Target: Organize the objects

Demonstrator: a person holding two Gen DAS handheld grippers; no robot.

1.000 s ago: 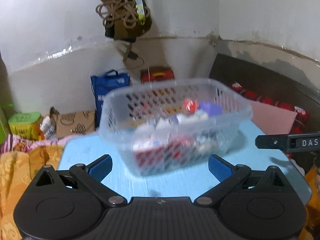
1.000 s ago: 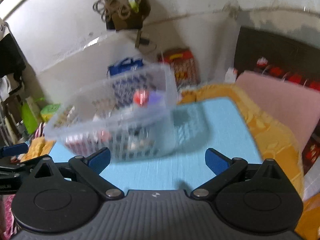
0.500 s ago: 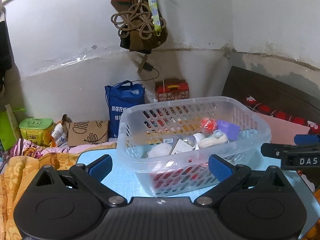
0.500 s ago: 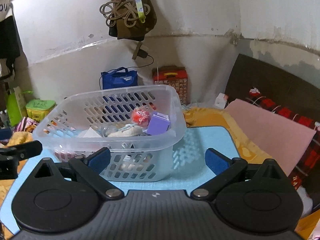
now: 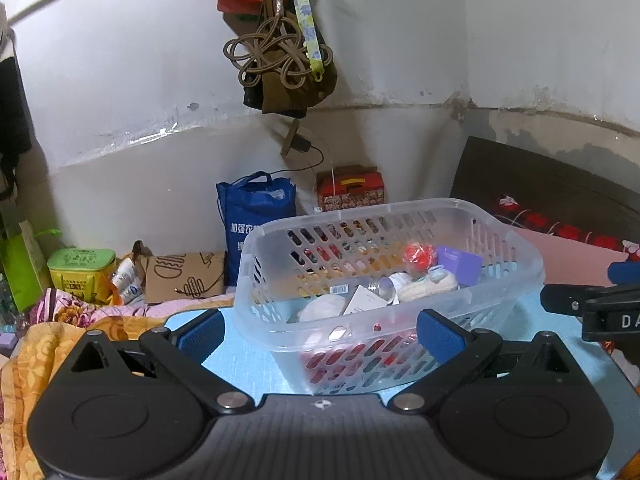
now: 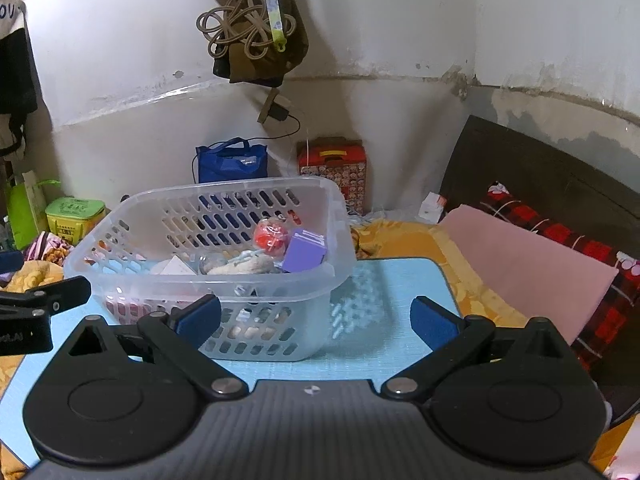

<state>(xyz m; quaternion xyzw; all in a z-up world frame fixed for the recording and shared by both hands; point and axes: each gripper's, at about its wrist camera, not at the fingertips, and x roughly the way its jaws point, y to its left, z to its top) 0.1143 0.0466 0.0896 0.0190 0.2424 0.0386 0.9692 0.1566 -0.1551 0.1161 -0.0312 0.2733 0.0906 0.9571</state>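
Left wrist view: left gripper spread wide, nothing between the blue pads, aimed at near wall of the clear basket. Right wrist view: right gripper likewise wide and empty, offset toward basket's right corner.

Basket sitting flat on the blue mat, already loaded: red ball, purple box, a pale fuzzy item, white card, more red stuff underneath, not identifiable through the slots. Mat bare around basket. Fits either items collected and done, or basket about to be unloaded and sorted; can't settle which.

Likely reason for the pose: both claws held back and level with the rim, clear of the load, good for a view in.

Surroundings: blue bag, red printed box, green tin, cardboard piece along the wall; pink pad to the right; orange bedding left. Rope bundle hanging overhead, out of reach path.

In the way: tall basket walls, so top entry only. Grippers close together, risk of clashing over the rim.
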